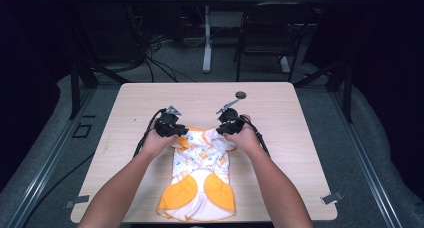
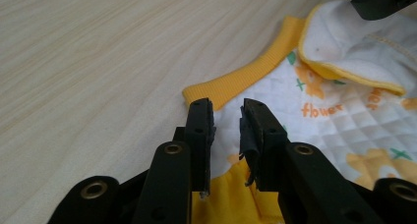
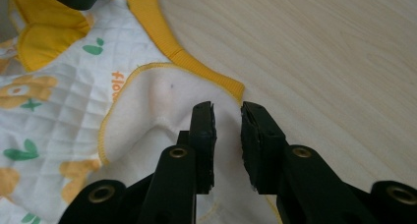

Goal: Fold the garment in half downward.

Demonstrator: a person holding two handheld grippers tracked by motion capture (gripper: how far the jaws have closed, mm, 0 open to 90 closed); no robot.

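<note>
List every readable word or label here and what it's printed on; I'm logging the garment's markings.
"flower": orange print on the white quilted baby garment with yellow trim, left gripper view; last letters soft.
"floe...": partial orange print on that garment, right gripper view, cut off by a folded flap.
Nothing else is readable.

We were in what looked like a lab or recording studio rather than a home. Our light wooden table (image 1: 280, 138) stood at the centre of the frame on a grey floor covering (image 1: 370, 138), with metal rails (image 1: 372, 180) running along it at lower left and lower right. Dark curtains (image 1: 385, 48) closed off the upper left and upper right of the frame, with black stand legs (image 1: 85, 78) braced in front of them. At top centre, loose cables (image 1: 150, 53) lay tangled on the floor beside a white desk leg (image 1: 207, 40) and a black chair (image 1: 267, 30). Small tape marks (image 1: 331, 198) sat at the table's lower corners.
</note>
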